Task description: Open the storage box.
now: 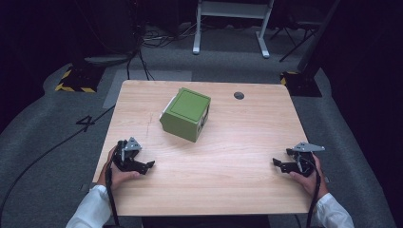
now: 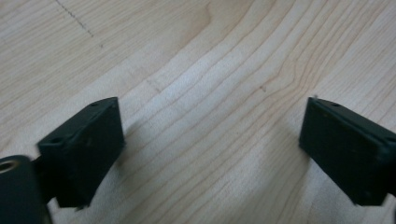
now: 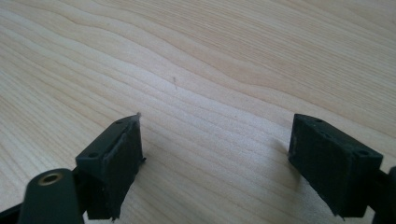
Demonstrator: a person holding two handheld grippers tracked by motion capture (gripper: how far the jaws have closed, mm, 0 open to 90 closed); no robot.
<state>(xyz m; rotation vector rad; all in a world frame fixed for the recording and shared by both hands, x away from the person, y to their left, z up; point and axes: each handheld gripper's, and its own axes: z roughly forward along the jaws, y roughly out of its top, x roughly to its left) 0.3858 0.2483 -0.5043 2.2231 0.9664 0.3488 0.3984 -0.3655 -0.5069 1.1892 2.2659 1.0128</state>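
A green box [image 1: 186, 114] with a flat lid sits on the wooden table [image 1: 237, 142], toward the back and a little left of centre. My left gripper [image 1: 148, 166] rests near the table's front left, held by a hand, well short of the box. Its jaws stand wide apart over bare wood, so the left gripper [image 2: 212, 140] is open with nothing between them. My right gripper [image 1: 277, 164] lies near the front right, pointing left. Bare wood also shows between the spread jaws of the right gripper [image 3: 215, 149], which is open.
A small dark round grommet [image 1: 239, 95] is set into the table near its back edge. Behind the table stand a white frame [image 1: 231, 23], cables on the grey floor and black-and-yellow striped bases [image 1: 76, 80]. White sleeves come in from the bottom.
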